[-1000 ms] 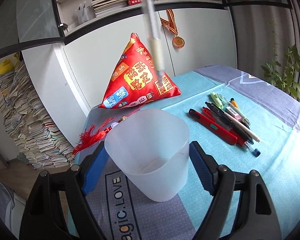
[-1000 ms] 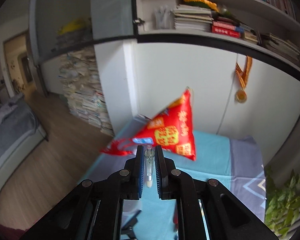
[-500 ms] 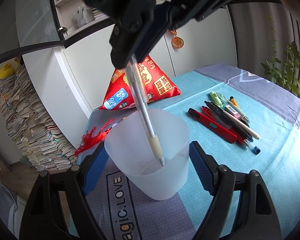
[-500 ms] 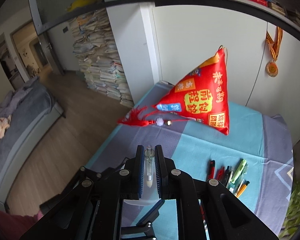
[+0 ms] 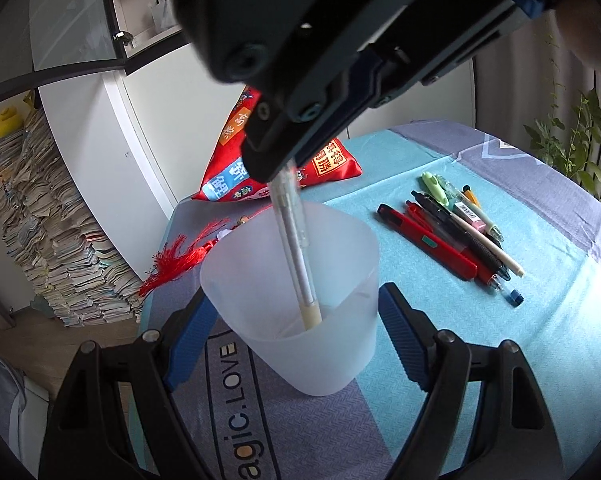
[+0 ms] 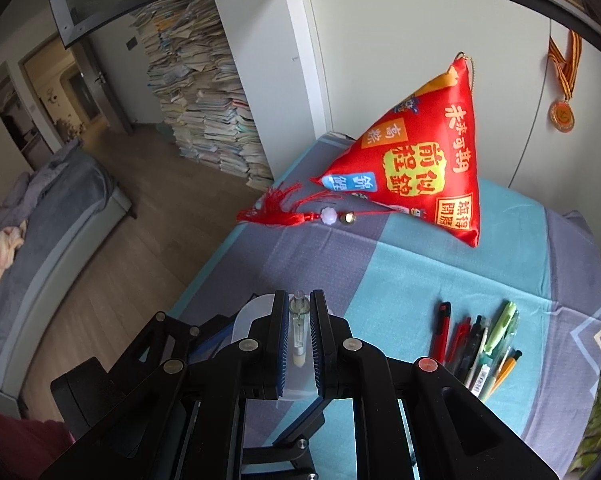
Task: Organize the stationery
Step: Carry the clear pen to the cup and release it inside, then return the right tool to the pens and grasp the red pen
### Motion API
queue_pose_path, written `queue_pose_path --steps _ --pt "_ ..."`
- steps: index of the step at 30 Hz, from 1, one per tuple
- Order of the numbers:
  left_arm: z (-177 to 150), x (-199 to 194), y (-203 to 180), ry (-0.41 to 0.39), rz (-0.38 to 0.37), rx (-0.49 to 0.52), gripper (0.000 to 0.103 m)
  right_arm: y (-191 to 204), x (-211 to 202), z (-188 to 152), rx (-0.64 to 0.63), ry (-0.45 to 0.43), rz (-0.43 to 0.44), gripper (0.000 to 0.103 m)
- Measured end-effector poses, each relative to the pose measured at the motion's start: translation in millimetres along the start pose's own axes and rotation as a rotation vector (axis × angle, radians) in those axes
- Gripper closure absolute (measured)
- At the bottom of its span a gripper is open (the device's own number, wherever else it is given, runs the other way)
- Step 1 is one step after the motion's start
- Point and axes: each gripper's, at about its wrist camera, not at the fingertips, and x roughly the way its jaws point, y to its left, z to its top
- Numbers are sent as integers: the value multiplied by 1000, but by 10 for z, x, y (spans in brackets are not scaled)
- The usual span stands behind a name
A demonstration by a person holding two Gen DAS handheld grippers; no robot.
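The right gripper [image 6: 299, 334] pinches a pen [image 5: 296, 258] and has sunk, so the pen's tip, a second ago above the cup [image 5: 296, 320], now sits inside it near the bottom (release should be next). The pen stands steep, tip down, top leaning toward the table's [image 5: 500, 344] far edge. The left gripper [image 5: 292, 320] clasps the cup near the left edge.

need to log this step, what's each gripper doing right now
left gripper: closed on the cup, holding it upright on the table.
right gripper: closed on a pen, its tip down in the cup.
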Motion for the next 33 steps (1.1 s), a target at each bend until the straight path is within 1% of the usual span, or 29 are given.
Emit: queue_pose_path --steps 2,5,8,11,18,22,26,29,33 --pt "1 -2 6 1 -2 -4 23 -22 -20 -23 10 3 0 92" --pt "2 -6 7 1 -1 -3 23 -56 -74 -51 31 10 26 92" --pt "4 -3 11 1 -1 -3 23 -56 -187 -65 28 -20 6 92" --pt "8 1 14 4 -3 -4 23 -89 -295 -89 41 -40 11 92" --pt "7 3 13 8 -1 -3 23 -300 -417 -172 99 -52 -47 92" --pt "8 -1 12 8 -1 -2 23 -554 -325 -239 174 -23 -100 92" --pt "4 -1 25 11 -9 -9 23 -840 -116 -310 259 43 -169 92" --pt "-6 20 48 28 -33 -26 23 -987 7 -384 308 84 -182 92" --pt "0 23 124 45 -93 -73 23 -992 45 -446 297 93 -193 92"
